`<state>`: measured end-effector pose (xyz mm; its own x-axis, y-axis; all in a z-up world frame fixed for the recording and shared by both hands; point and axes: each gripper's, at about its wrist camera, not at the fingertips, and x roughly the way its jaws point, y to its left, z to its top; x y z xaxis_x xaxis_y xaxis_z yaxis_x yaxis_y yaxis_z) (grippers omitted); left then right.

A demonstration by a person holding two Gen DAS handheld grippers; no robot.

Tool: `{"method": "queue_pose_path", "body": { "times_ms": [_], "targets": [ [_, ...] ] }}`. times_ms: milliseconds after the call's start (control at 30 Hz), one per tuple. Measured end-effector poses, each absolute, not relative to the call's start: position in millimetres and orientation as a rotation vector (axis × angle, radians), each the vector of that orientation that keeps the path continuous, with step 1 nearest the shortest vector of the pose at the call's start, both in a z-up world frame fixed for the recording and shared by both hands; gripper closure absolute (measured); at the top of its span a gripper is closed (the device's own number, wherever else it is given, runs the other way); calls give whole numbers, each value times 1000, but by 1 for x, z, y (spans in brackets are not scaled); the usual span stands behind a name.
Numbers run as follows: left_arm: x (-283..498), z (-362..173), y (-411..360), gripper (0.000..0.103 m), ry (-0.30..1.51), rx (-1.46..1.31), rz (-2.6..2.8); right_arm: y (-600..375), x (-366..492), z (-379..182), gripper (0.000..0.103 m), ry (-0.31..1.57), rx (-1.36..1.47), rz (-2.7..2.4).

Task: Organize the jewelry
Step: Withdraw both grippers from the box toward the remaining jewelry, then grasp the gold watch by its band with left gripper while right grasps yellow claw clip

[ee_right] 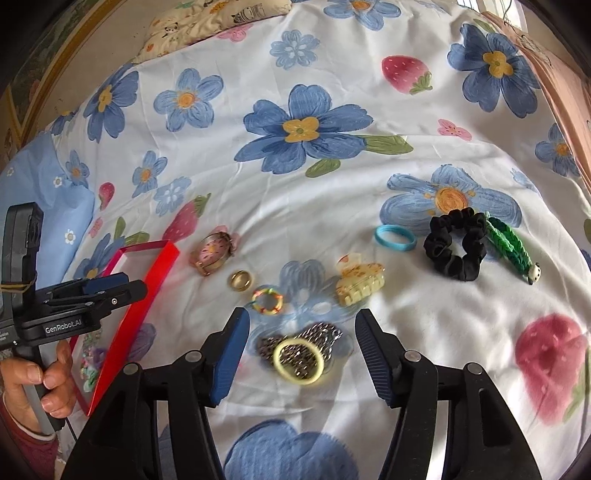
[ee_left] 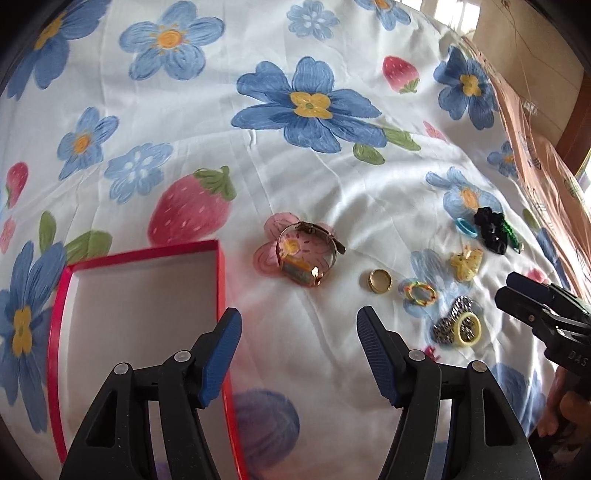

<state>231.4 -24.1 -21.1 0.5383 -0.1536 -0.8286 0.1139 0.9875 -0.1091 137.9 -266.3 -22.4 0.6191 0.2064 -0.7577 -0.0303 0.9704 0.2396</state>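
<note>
Looking down at a bed under a white sheet (ee_left: 332, 192) printed with big blue flowers and pink strawberries, a bit wrinkled. Left hand-held gripper (ee_left: 299, 321) hovering above it, fingers spread wide, pinching nothing. Right by its left fingertip: a red box (ee_left: 221, 280), open-topped, pale inside, sitting flat on the sheet. Straight ahead of that gripper, a gold-toned watch (ee_left: 306, 254) curled on its side over a pink flower print. Ahead and to the right, a gold ring (ee_left: 378, 280), then a rainbow hair tie (ee_left: 419, 293) just beside it.

Right hand-held gripper (ee_right: 303, 321) spread open too, gripping nothing, floating over the sheet. Lined up right between its fingers, down on the sheet: a silver chain (ee_right: 314, 339) in a heap with a pale yellow hair tie (ee_right: 299, 363) lying on top, both slightly blurred. Ahead and slightly right: a yellow claw clip (ee_right: 360, 282). Farther ahead and right: a blue hair tie (ee_right: 395, 238), a black scrunchie (ee_right: 456, 243), and a green braided band (ee_right: 511, 245) touching the scrunchie, little panda face at its near end.

Room-wise: patterned pillow (ee_right: 214, 18) at the far edge of the bed, light blue cloth (ee_right: 48, 192) off to the left, peach fabric (ee_left: 535, 155) along the right side, brown wooden frame (ee_left: 580, 110) beyond it.
</note>
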Motion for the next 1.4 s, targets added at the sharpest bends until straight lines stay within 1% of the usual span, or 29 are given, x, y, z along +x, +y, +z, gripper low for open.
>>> {"method": "queue_pose_path", "body": {
  "times_ms": [233,367,467,500,567,633,667,700,733,767,900,933,967,1000,1033,1400],
  "targets": [
    [286,-47,-39,36,1040,14,-169,-274,161,-37,41,924,221,127],
    [304,-62,-48,35,1064,51,-157,-279,168,-48,41,942,244,115],
    [312,-72,-51,37,1078,65,-151,-283,173,-55,41,950,259,109],
    [315,-76,-52,39,1084,66,-153,-283,175,-56,41,950,261,107],
    [318,-80,-54,62,1098,57,-169,-284,177,-59,42,952,261,102],
    [319,-83,-54,68,1099,54,-169,-285,179,-62,43,957,261,95],
    [319,-83,-55,69,1093,57,-168,-285,180,-63,51,959,259,89],
    [319,-83,-55,69,1087,53,-174,-286,180,-64,65,962,258,83],
    [318,-82,-54,69,1083,47,-178,-286,180,-65,72,966,258,77],
    [317,-81,-54,70,1081,39,-182,-287,180,-65,82,965,258,75],
    [306,-75,-48,70,1063,8,-189,-288,175,-61,82,945,247,71],
    [303,-72,-47,76,1057,-5,-193,-288,173,-59,82,939,245,71],
    [298,-70,-44,92,1054,-20,-198,-287,172,-56,83,933,243,72],
    [295,-67,-42,92,1054,-39,-202,-286,171,-54,97,929,241,75],
    [289,-64,-38,92,1049,-55,-209,-285,169,-52,101,927,242,80],
    [246,-46,-30,93,1011,-90,-229,-265,154,-41,102,903,227,126]
  ]
}}
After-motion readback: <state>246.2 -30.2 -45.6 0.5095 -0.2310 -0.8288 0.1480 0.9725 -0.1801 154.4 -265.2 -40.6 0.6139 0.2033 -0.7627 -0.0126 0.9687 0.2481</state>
